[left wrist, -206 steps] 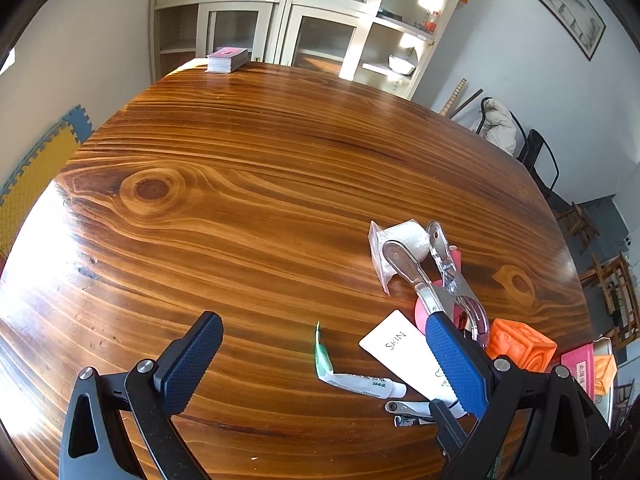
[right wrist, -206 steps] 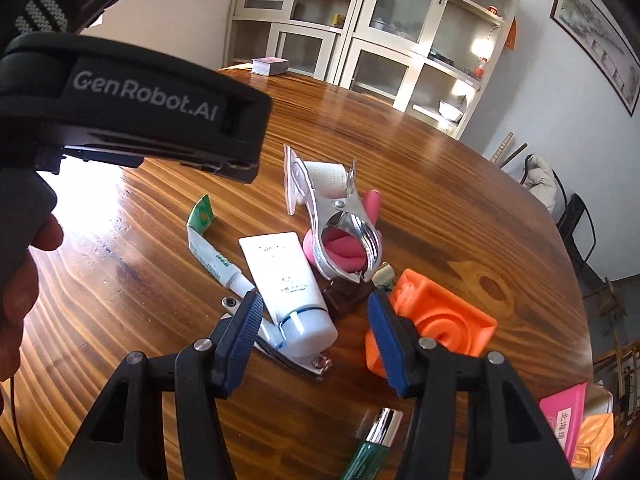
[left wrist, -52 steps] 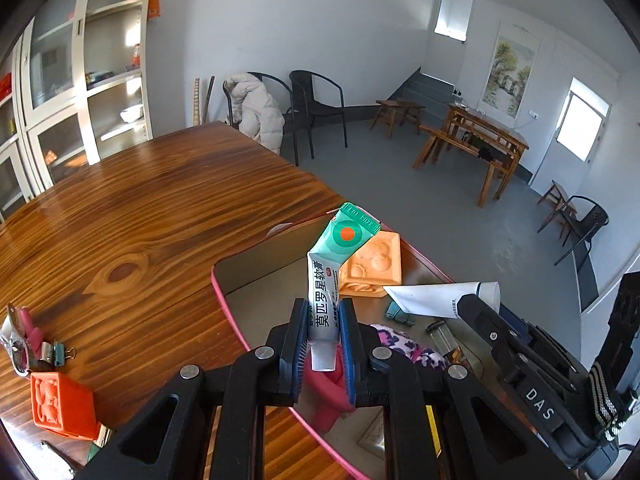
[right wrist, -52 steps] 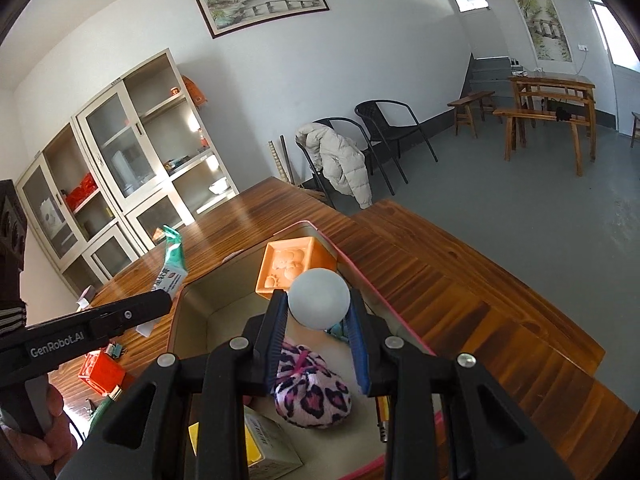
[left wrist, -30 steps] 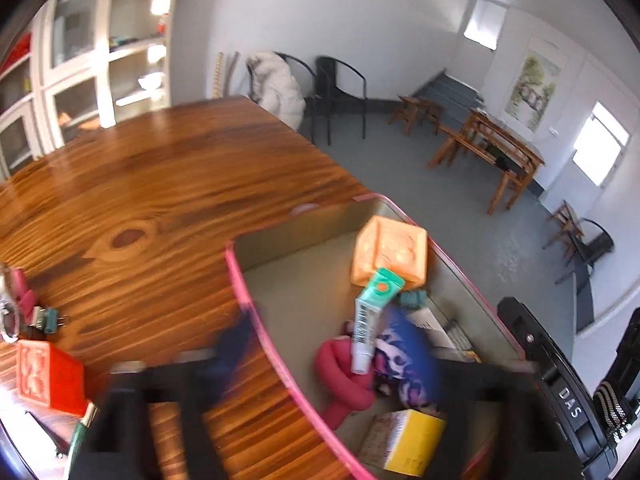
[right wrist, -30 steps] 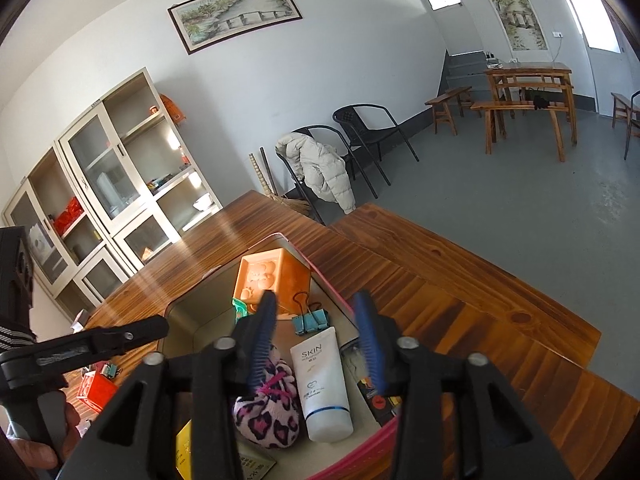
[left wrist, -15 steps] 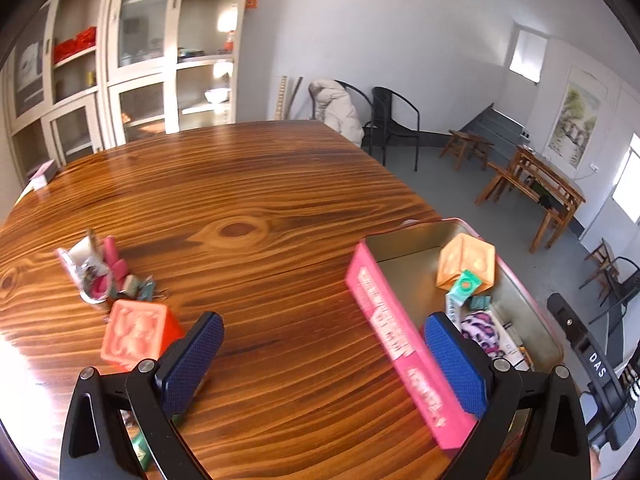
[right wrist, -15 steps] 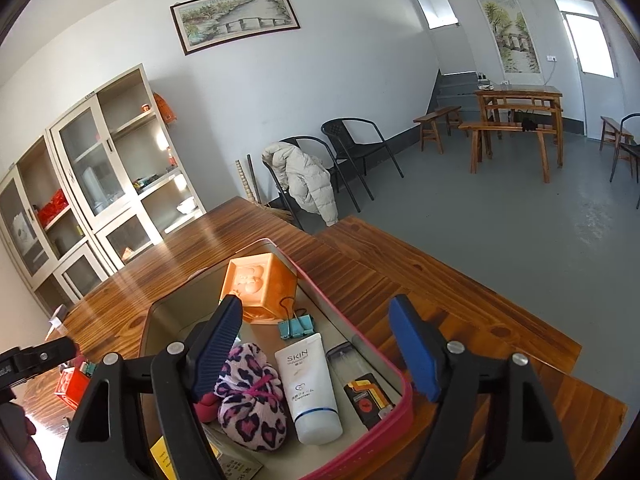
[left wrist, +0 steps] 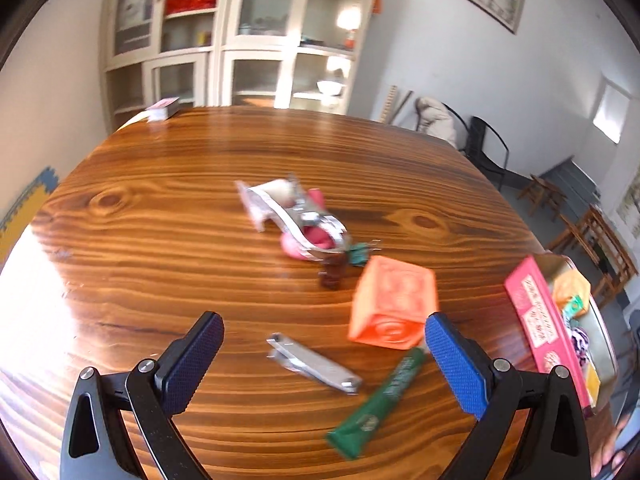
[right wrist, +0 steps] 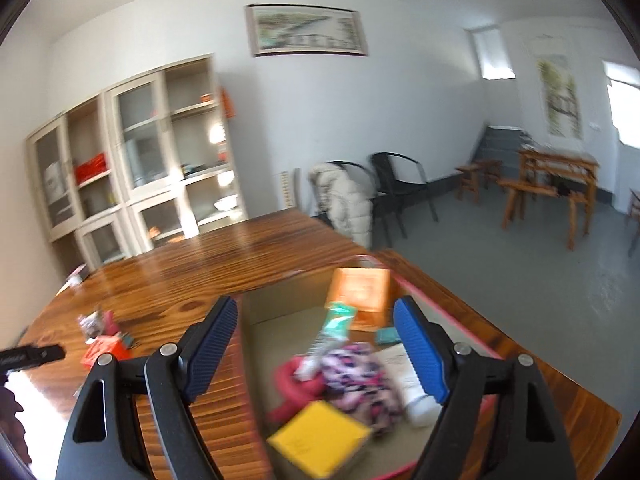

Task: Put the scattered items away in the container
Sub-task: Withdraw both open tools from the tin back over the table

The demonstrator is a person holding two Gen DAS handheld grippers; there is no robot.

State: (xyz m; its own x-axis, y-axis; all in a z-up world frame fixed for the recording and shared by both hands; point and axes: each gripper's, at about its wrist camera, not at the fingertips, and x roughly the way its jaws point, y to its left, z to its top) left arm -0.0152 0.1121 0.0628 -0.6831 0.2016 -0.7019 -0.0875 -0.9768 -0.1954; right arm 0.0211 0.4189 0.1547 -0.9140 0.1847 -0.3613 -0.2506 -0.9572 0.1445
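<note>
1. Worktop [left wrist: 160,216]: round-edged wood top, its far rim running along under the cabinets [left wrist: 240,40]; wide bare stretch lying at left and far side in the left wrist view. Small pink-topped stack [left wrist: 162,108] sitting at the far-left rim.
2. Left gripper [left wrist: 320,360]: jaws standing wide apart, nothing btwn the pads, hanging over the near part of the worktop.
3. Nail clipper [left wrist: 314,364]: lying flat, angled, btwn the left jaws' line, nearer the middle; not touching either pad.
4. Green tube [left wrist: 378,394]: lying diagonally just inside the right-hand pad, its upper end reaching under the orange cube [left wrist: 394,306].
5. Orange cube: sitting just beyond the right-hand pad, blurred.
6. Cluster further out: metal clamp [left wrist: 296,216] lying over a pink item [left wrist: 316,236], w/ a teal binder clip [left wrist: 360,256] and a small brown piece [left wrist: 332,274] beside it; well apart from the jaws.
7. Container [right wrist: 436,304]: pink-rimmed tin sitting near the worktop's right edge, floor dropping away beyond it.
8. Right gripper [right wrist: 316,352]: jaws opening, nothing btwn them, hanging above the container.
9. Container contents, blurred: orange block [right wrist: 360,292] at the far end, teal-capped tube [right wrist: 336,324], leopard-print pouch [right wrist: 356,376], pink item [right wrist: 296,384], yellow box [right wrist: 320,440], white tube [right wrist: 412,388], teal clip [right wrist: 386,336].
10. Left gripper's body showing at the left edge of the right wrist view, a hand [right wrist: 12,424] below it.
</note>
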